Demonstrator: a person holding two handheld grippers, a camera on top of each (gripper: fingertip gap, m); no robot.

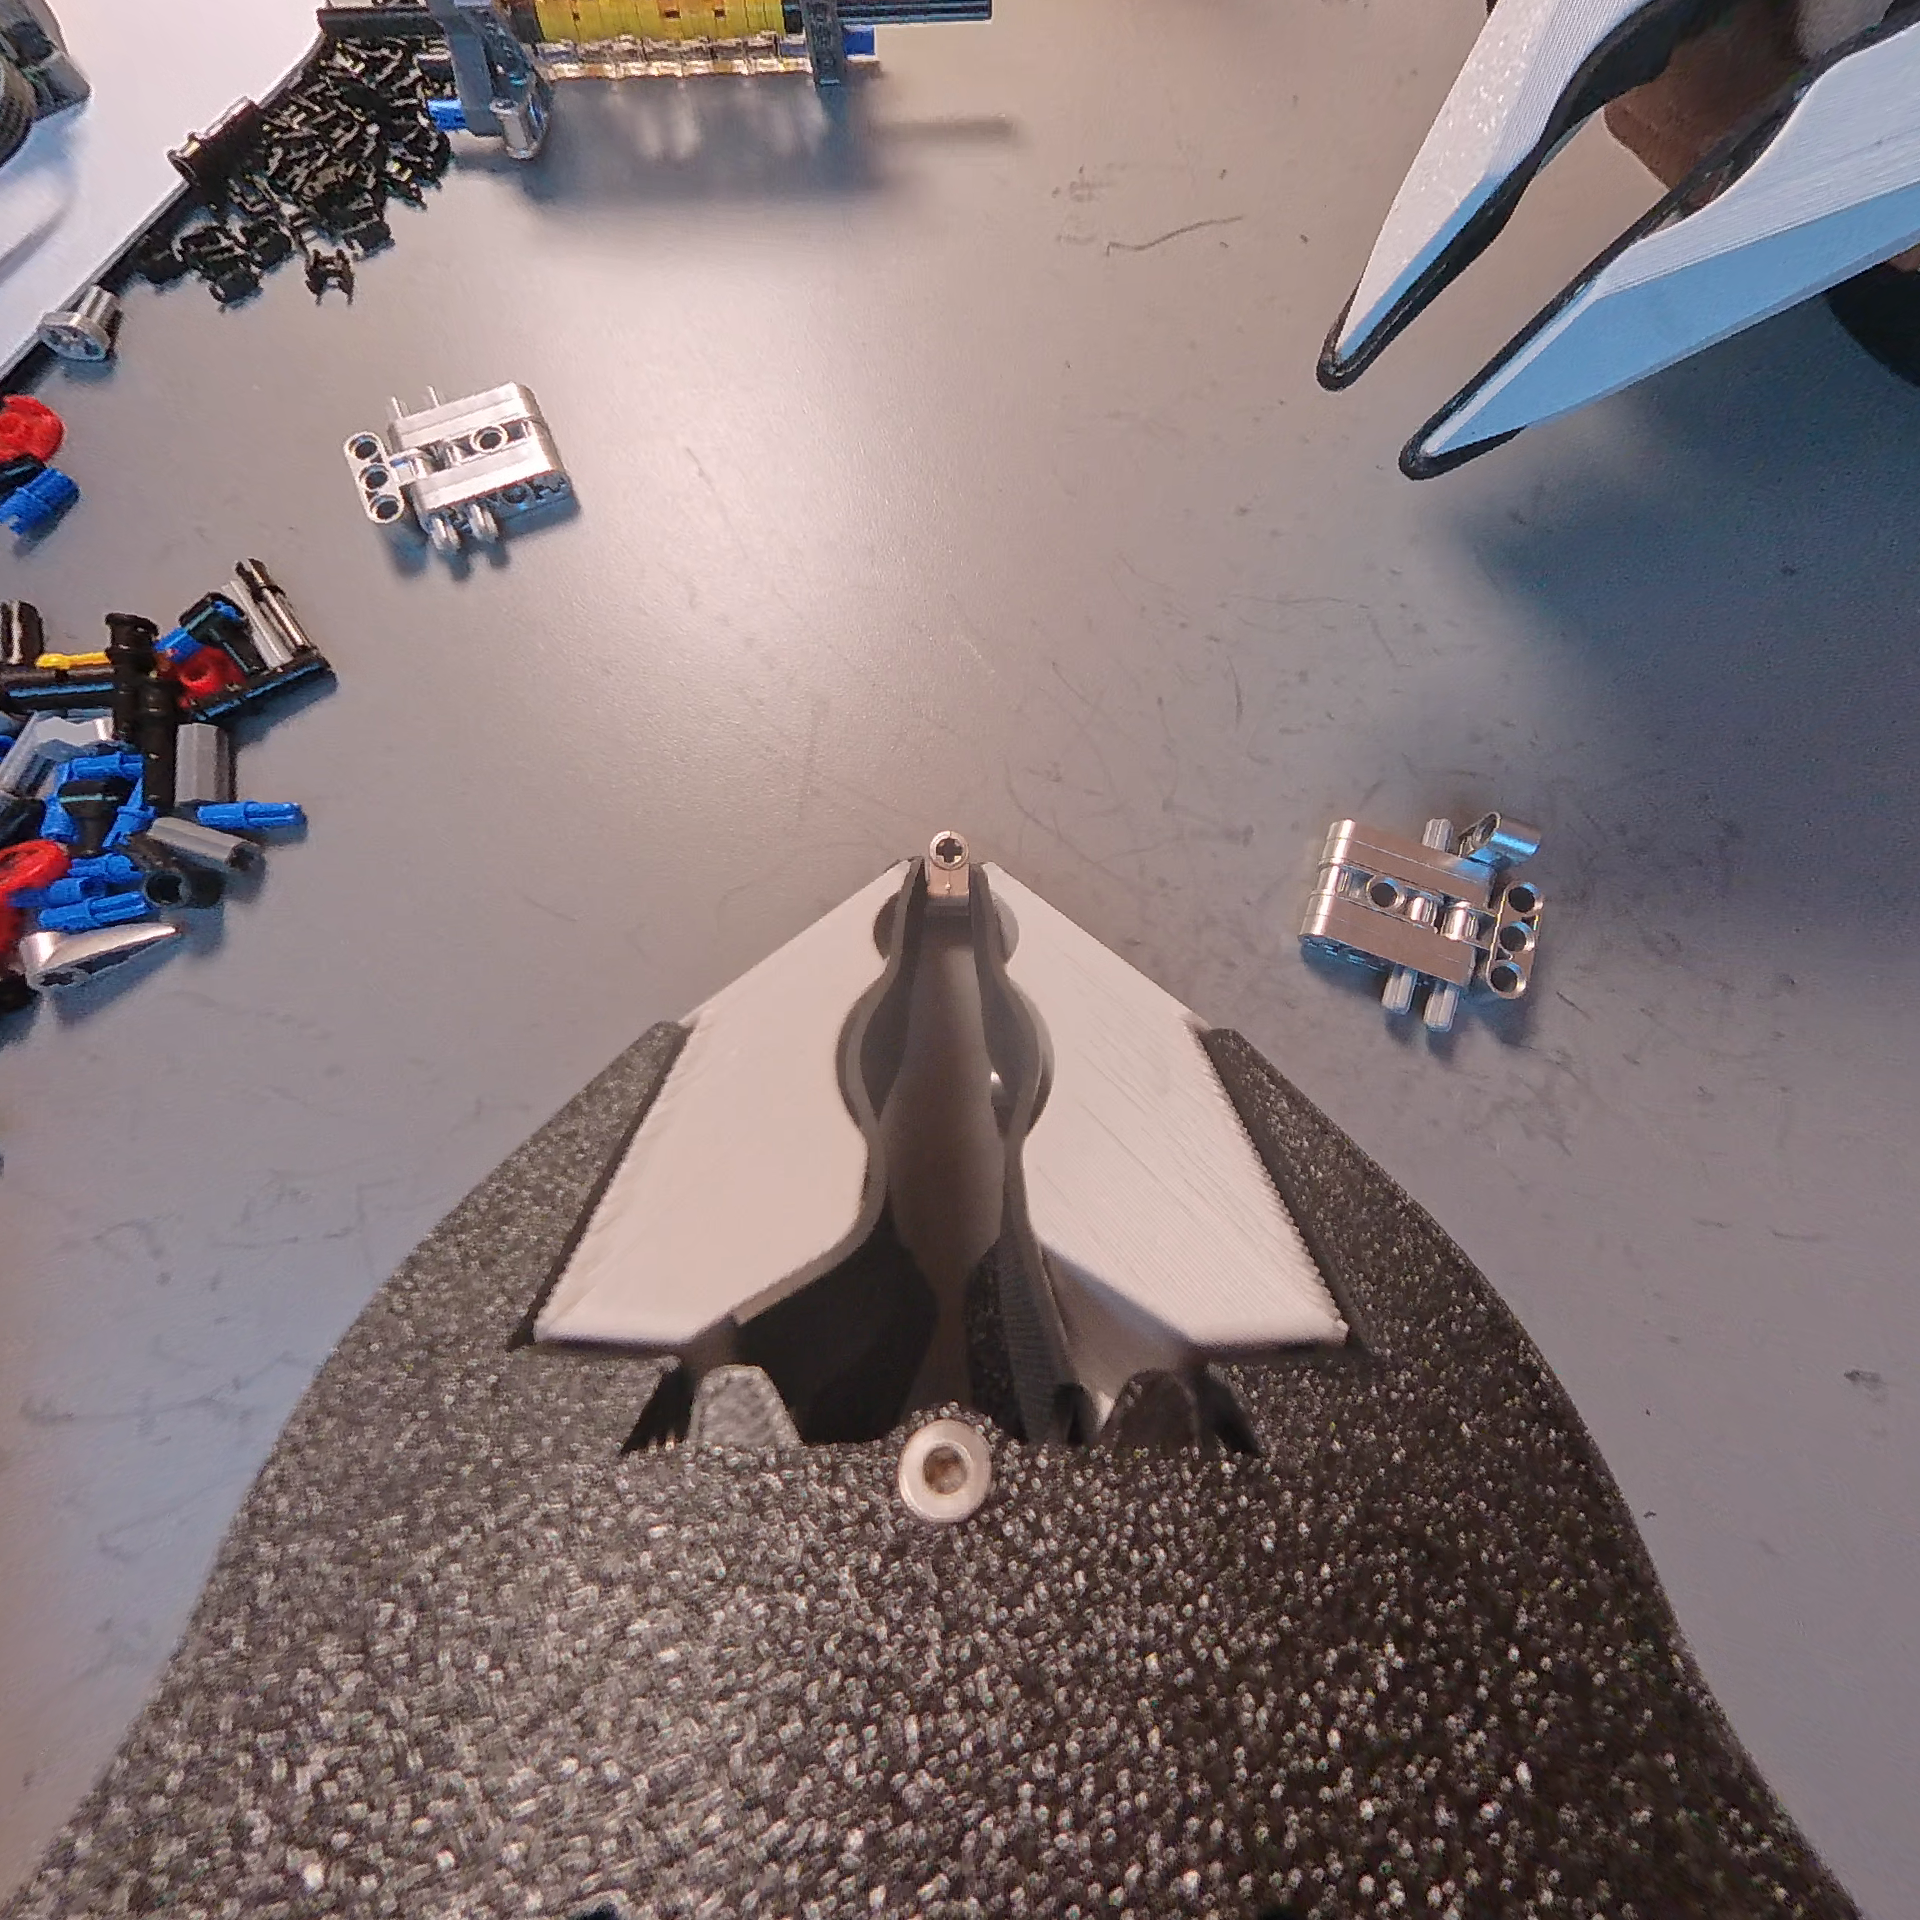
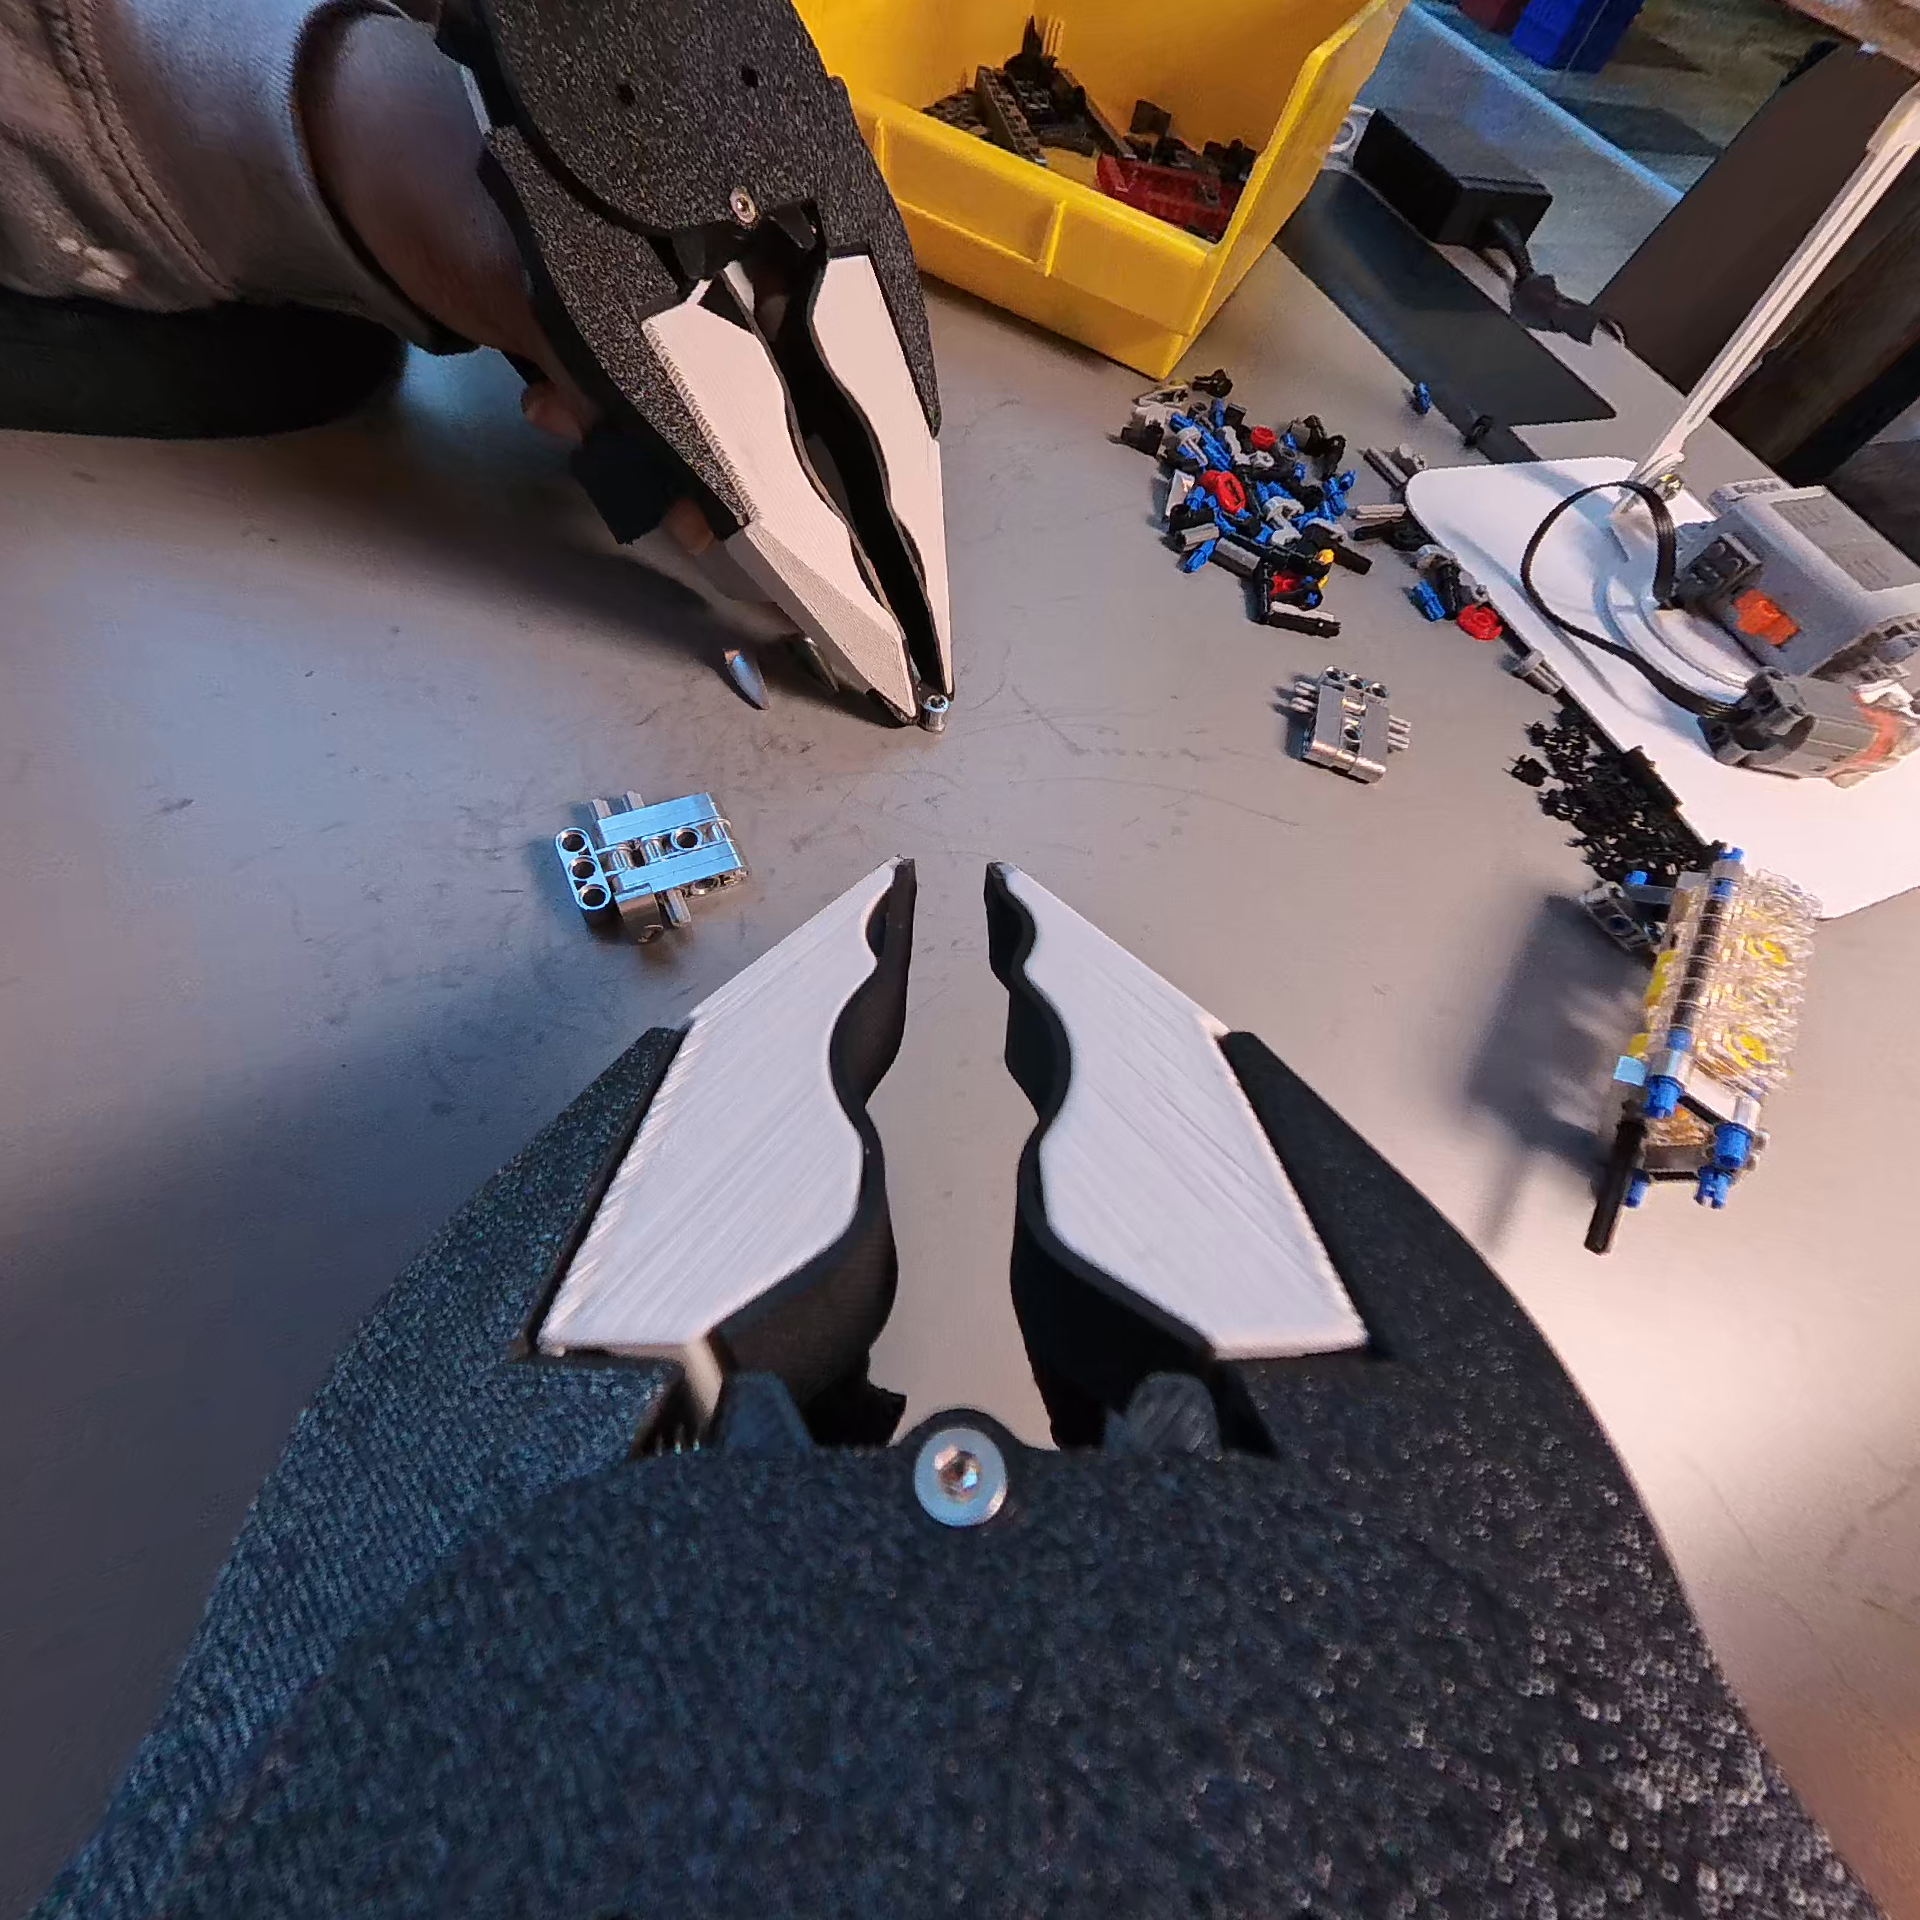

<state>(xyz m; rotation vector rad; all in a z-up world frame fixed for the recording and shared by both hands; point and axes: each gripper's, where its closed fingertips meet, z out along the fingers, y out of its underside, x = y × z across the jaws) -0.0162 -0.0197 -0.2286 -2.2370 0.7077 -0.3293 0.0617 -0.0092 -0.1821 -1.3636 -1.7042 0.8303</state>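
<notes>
My left gripper [image 1: 948, 878] is shut on a small grey pin [image 1: 949, 854] and holds it at its tips just above the grey table. In the right wrist view the left gripper [image 2: 925, 712] points down with the pin [image 2: 935, 714] at its tips. My right gripper [image 2: 951, 868] is open and empty above the table; it shows in the left wrist view [image 1: 1371, 421] at the upper right. A grey brick assembly [image 1: 1423, 914] lies right of my left gripper; it shows in the right wrist view [image 2: 649, 862] left of my right gripper. A second grey assembly [image 1: 462, 468] lies at the far left.
Loose blue, red and black pieces [image 1: 125, 790] lie at the left. A pile of black pins [image 1: 312, 177] and a yellow and grey model [image 1: 665, 42] sit at the back. A yellow bin [image 2: 1091, 156], a white sheet [image 2: 1558, 582] with a grey motor [image 2: 1808, 592] stand beyond. Tip to tip, the grippers are about 10 cm apart.
</notes>
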